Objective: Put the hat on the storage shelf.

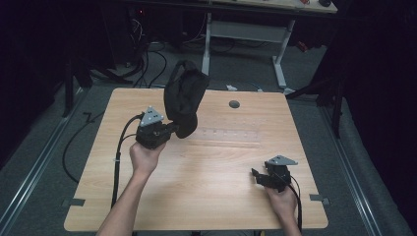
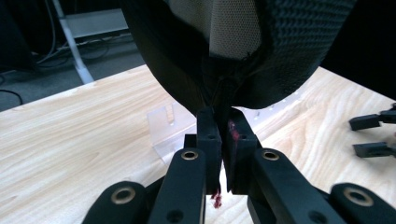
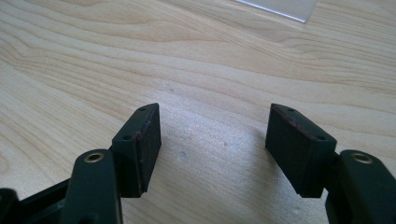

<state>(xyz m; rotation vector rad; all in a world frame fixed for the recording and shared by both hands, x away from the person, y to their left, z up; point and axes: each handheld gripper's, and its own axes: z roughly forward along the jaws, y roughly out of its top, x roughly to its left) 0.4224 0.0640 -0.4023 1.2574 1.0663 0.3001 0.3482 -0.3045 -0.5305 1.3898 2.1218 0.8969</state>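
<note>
A black fabric bag [image 1: 184,96] with a mesh lining hangs lifted above the wooden table [image 1: 211,162], left of centre. My left gripper [image 1: 173,129] is shut on its lower edge; in the left gripper view the black cloth [image 2: 196,51] is pinched between the two jaws of that gripper [image 2: 223,140]. My right gripper [image 1: 255,174] rests low near the table's front right, held by a hand. In the right gripper view this gripper [image 3: 212,142] stands open over bare wood, with nothing between the pads [image 3: 149,140].
A clear plastic strip [image 1: 231,133] lies flat across the table's middle, and its upright end [image 2: 164,122] shows behind the bag. A round grommet hole [image 1: 234,104] sits near the far edge. Another desk's legs [image 1: 280,54] and cables stand on the floor beyond.
</note>
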